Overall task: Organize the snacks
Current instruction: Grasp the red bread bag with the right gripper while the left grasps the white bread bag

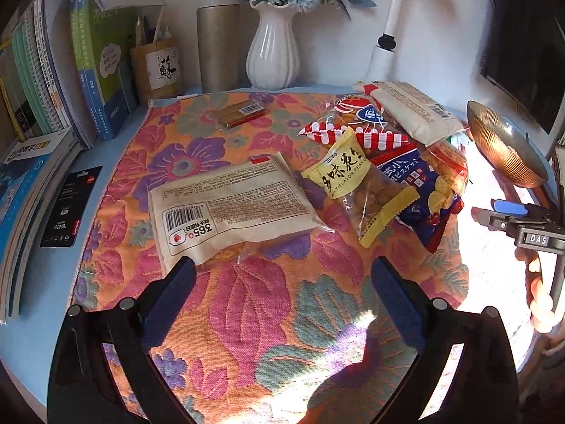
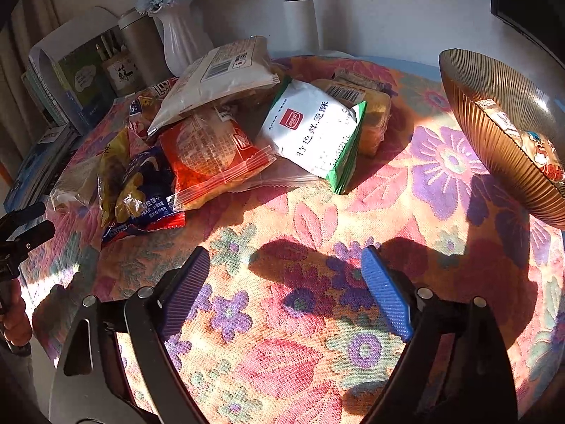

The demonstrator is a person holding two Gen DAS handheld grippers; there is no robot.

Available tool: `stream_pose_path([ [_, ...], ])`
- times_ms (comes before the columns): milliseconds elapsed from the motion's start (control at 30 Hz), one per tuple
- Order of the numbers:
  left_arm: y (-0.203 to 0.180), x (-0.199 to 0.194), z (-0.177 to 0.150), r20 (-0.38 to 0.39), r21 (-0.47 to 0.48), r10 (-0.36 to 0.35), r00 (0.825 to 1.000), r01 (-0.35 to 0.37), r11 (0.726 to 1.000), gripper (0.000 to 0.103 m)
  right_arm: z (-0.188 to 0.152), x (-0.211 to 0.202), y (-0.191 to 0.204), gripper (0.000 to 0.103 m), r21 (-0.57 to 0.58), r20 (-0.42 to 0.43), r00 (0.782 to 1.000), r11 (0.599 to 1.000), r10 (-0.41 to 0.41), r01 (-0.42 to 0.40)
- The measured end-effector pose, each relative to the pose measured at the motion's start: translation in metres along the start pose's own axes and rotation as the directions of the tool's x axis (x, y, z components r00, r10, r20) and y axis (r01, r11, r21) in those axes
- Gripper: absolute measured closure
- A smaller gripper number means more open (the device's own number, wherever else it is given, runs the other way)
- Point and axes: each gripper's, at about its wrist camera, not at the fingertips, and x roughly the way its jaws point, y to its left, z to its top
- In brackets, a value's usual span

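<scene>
Snack packets lie piled on the flowered cloth (image 1: 247,304). In the left wrist view, a beige barcode packet (image 1: 229,208) lies just beyond my left gripper (image 1: 282,268), which is open and empty. To its right are a yellow peanut pack (image 1: 348,168), a blue biscuit bag (image 1: 423,190) and a red-striped bag (image 1: 353,130). My right gripper (image 2: 285,258) hangs open over bare cloth, holding nothing. Beyond it lie a white-and-green packet (image 2: 310,130) and a red clear packet (image 2: 212,155). The ribbed bronze bowl (image 2: 494,134) at the right holds a colourful packet (image 2: 540,155).
Books (image 1: 95,70), a pen holder (image 1: 159,67), a metal flask (image 1: 217,39), a white vase (image 1: 273,49) and a lamp post (image 1: 386,35) line the back wall. A small brown bar (image 1: 242,113) lies at the cloth's far side. A black card (image 1: 70,205) lies at the left.
</scene>
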Motion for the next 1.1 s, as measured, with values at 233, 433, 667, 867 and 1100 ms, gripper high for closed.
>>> stream_pose_path([
  [233, 0.070, 0.029, 0.035, -0.138, -0.305, -0.099, 0.985, 0.053, 0.951, 0.005, 0.024, -0.022, 0.027, 0.015, -0.114, 0.054, 0.999, 0.993, -0.005, 0.011],
  [433, 0.069, 0.064, 0.049, -0.206, -0.333, -0.110, 0.972, 0.036, 0.942, 0.005, 0.057, -0.012, 0.038, 0.019, -0.214, 0.051, 0.998, 0.977, 0.026, -0.014],
  [667, 0.029, 0.046, 0.027, -0.236, -0.206, -0.217, 0.947, 0.170, 0.964, 0.005, 0.069, 0.025, 0.047, 0.027, -0.257, -0.018, 0.999, 0.966, 0.029, -0.033],
  [867, 0.006, 0.005, -0.010, -0.297, -0.113, -0.378, 0.877, 0.361, 0.926, 0.005, 0.072, 0.033, 0.051, 0.024, -0.286, -0.042, 0.997, 0.956, 0.058, -0.067],
  [1100, 0.014, -0.010, 0.034, -0.181, 0.008, -0.241, 0.954, 0.246, 0.969, 0.005, 0.064, 0.035, 0.054, 0.051, -0.269, -0.057, 0.997, 0.961, 0.045, -0.059],
])
